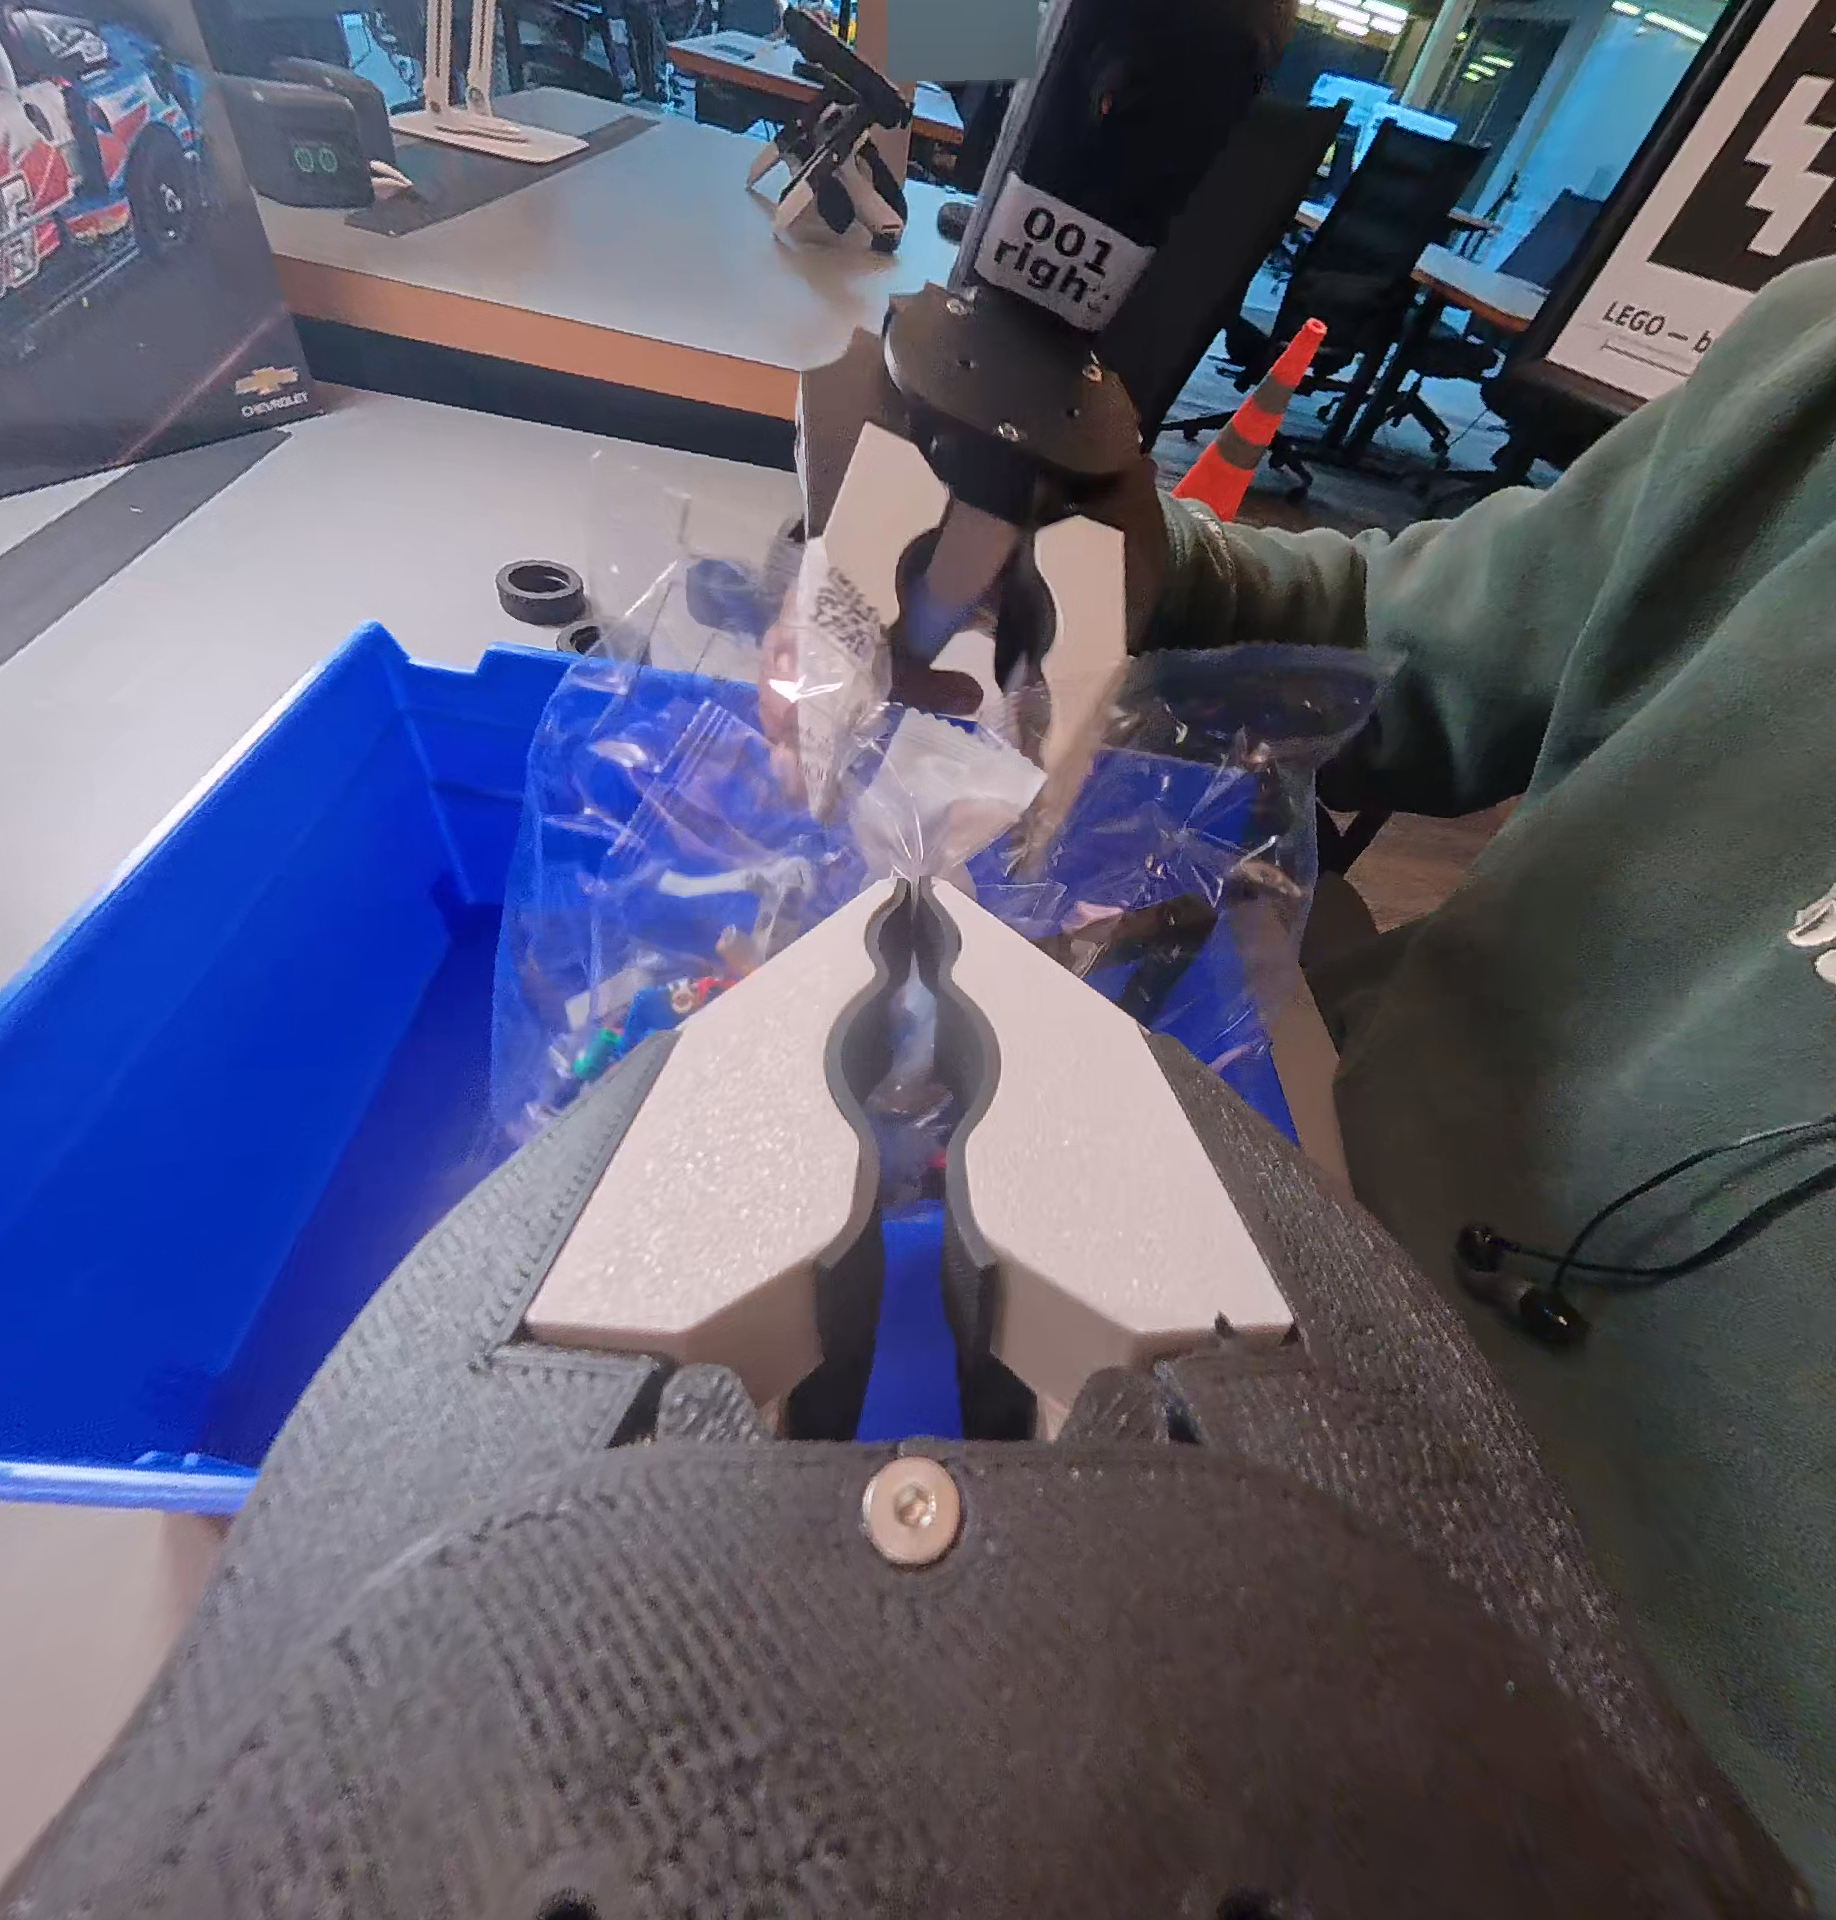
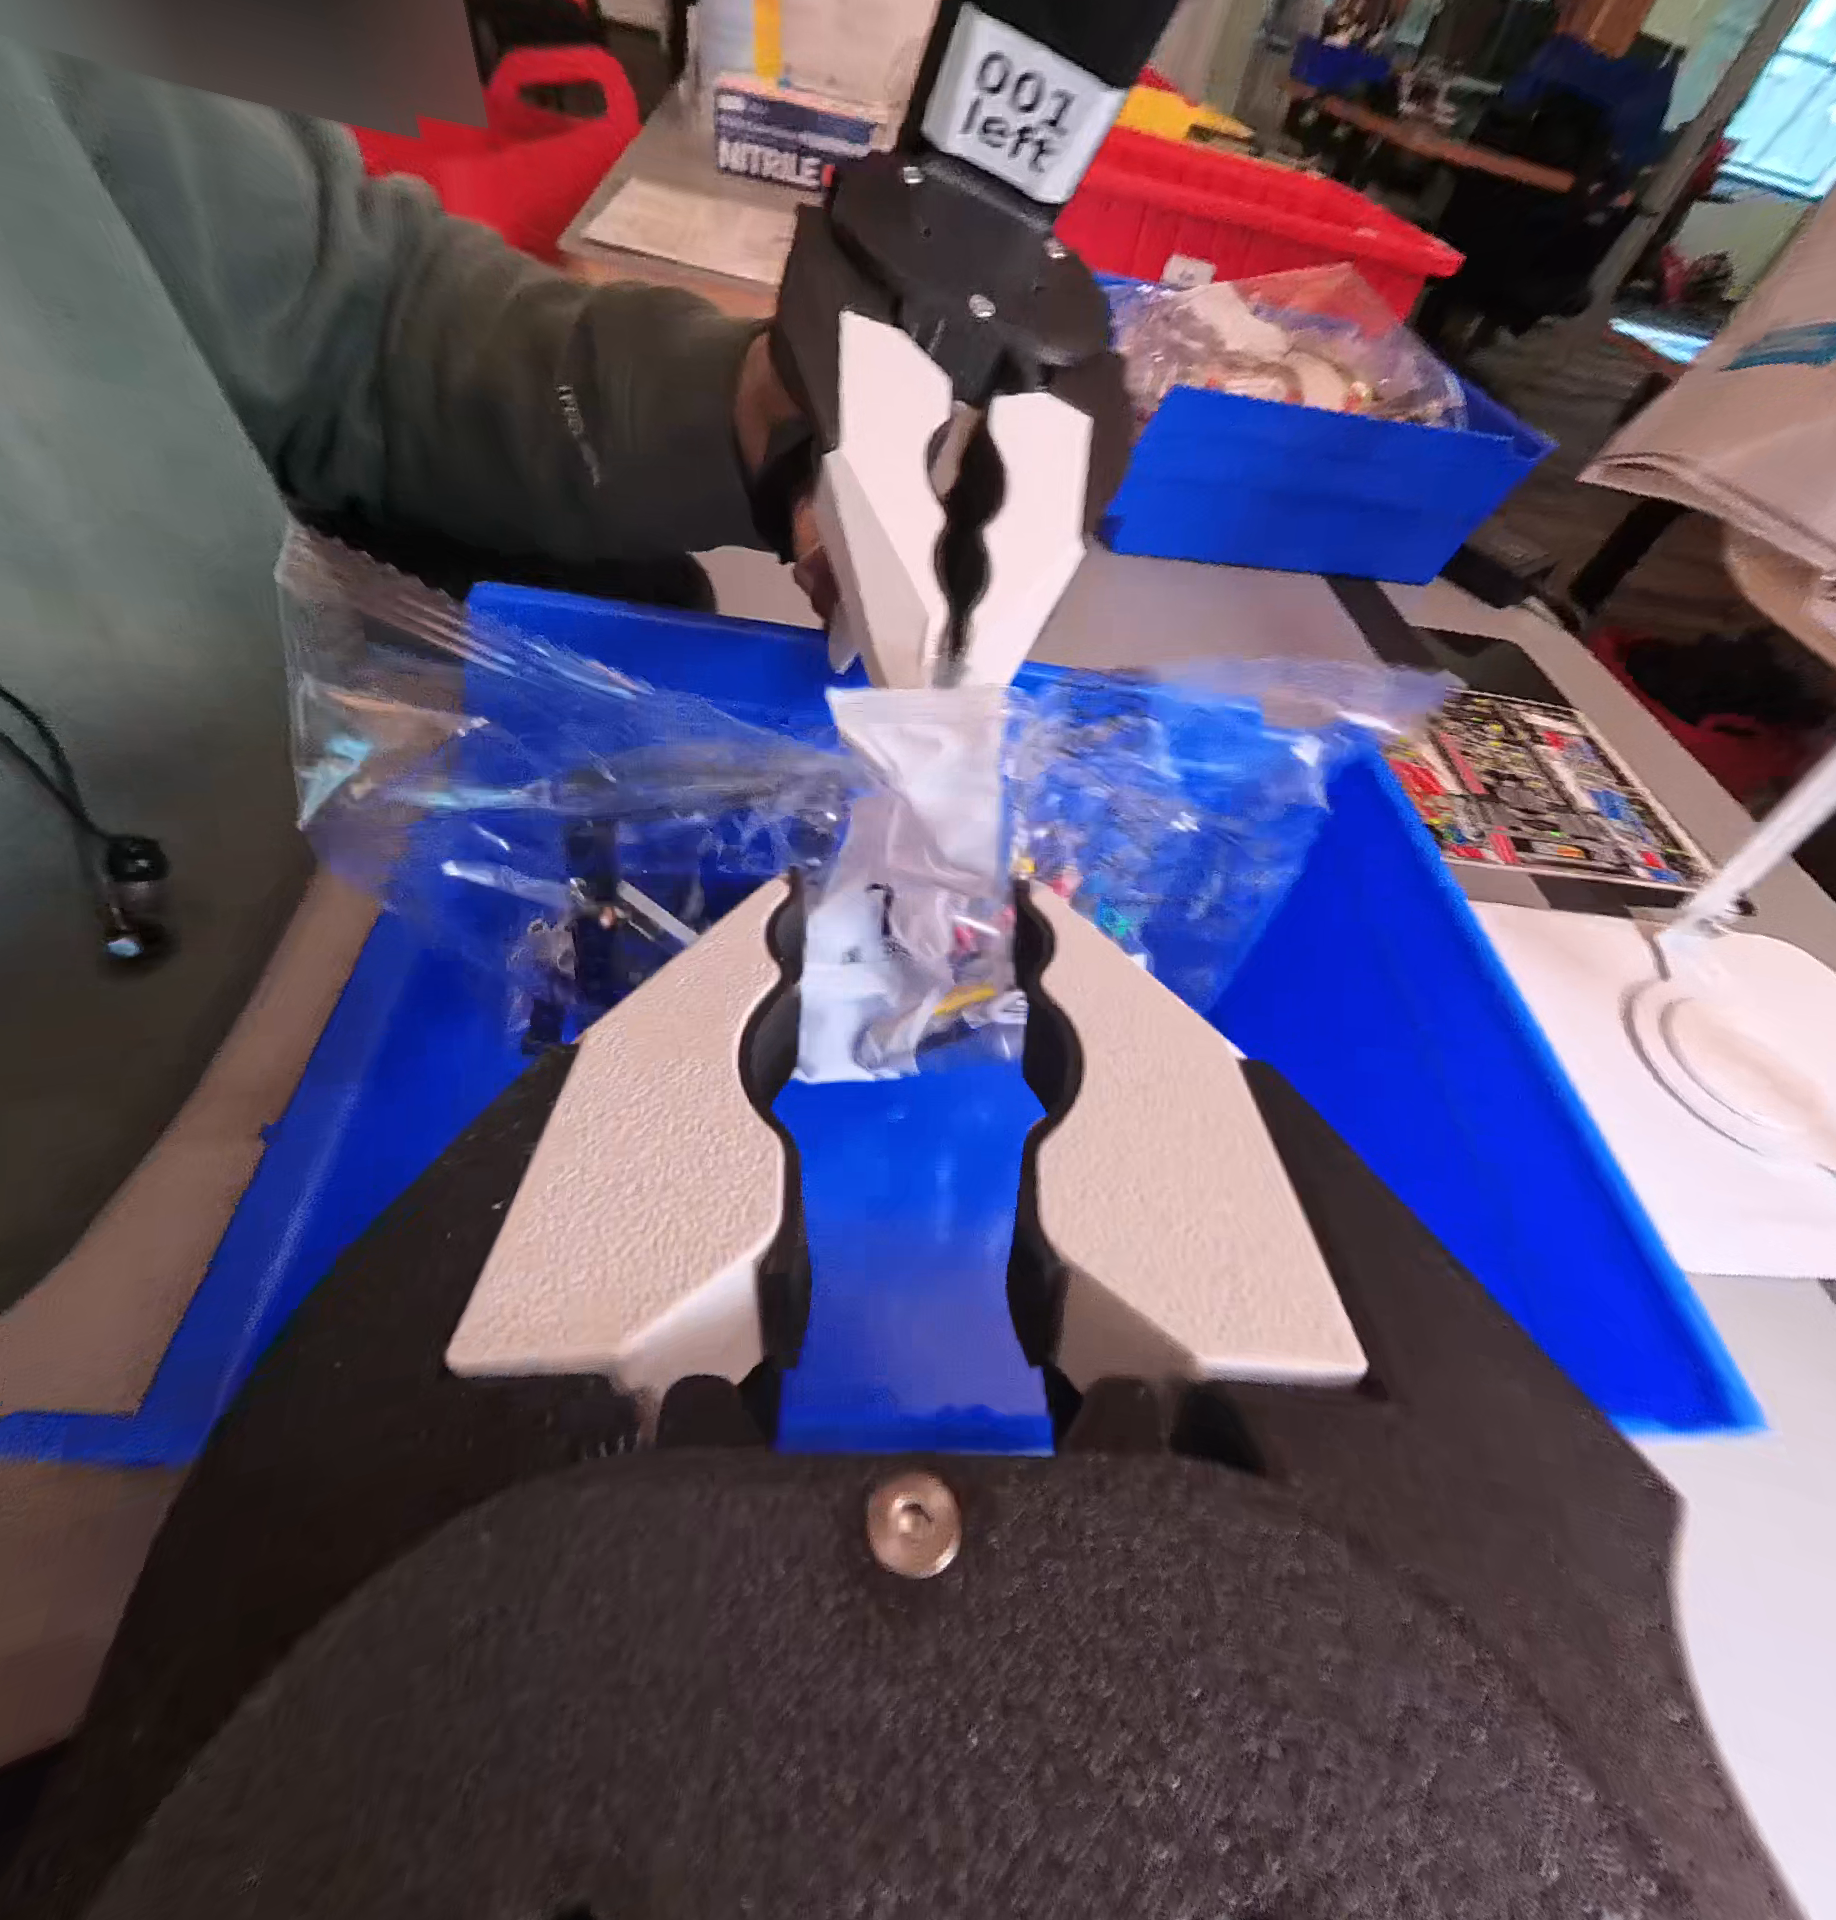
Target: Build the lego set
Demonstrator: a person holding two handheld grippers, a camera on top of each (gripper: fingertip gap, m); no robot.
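Observation:
A small clear bag of Lego pieces with a white patch hangs over a blue bin. My left gripper is shut on the bag's crumpled edge. In the right wrist view the left gripper pinches the top of the same bag. My right gripper is open, with its jaws on either side of the bag's lower part. It shows from the front in the left wrist view. A larger clear bag of loose pieces lies open in the bin.
Black tyres lie on the table behind the bin, and the set's box stands at the far left. A sticker sheet, white paper and a second blue bin are to the right. A person's green sleeve is close by. My two grippers' fingertips are within a few centimetres of each other.

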